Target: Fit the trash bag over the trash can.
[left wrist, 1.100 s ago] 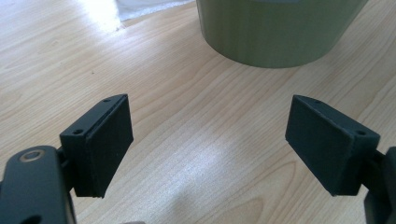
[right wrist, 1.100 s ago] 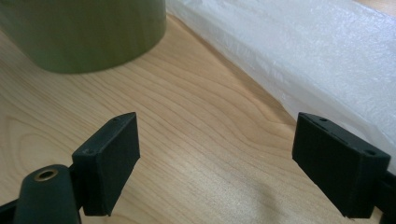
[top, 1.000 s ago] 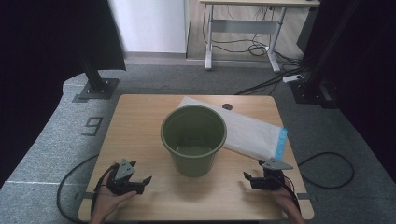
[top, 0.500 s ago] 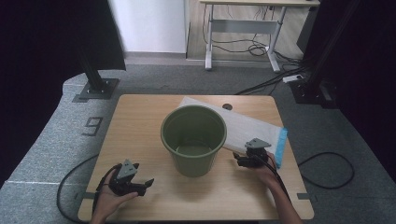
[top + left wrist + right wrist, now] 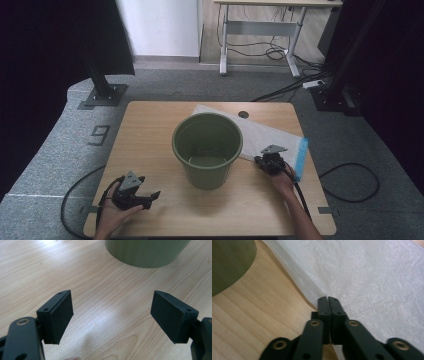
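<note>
right gripper point(image 5: 328, 299) jaws just closed, pinching the white bag's point(image 5: 372, 277) edge; left gripper point(image 5: 112, 317) jaws open, empty. bag not yet lifted, green bucket point(image 5: 207, 149) unlined.

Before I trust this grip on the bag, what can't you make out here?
- Right gripper: jaws pressed together at the plastic bag's edge; any film pinched between them is hidden by the pads, right gripper view.
- Bag under the green bucket: covered by the bucket, high view.

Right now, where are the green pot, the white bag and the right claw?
Green pot point(image 5: 207, 150): high view, its near wall.
White bag point(image 5: 372, 277): right gripper view, its crinkled surface.
Right claw point(image 5: 328, 299): right gripper view, its closed tips.
</note>
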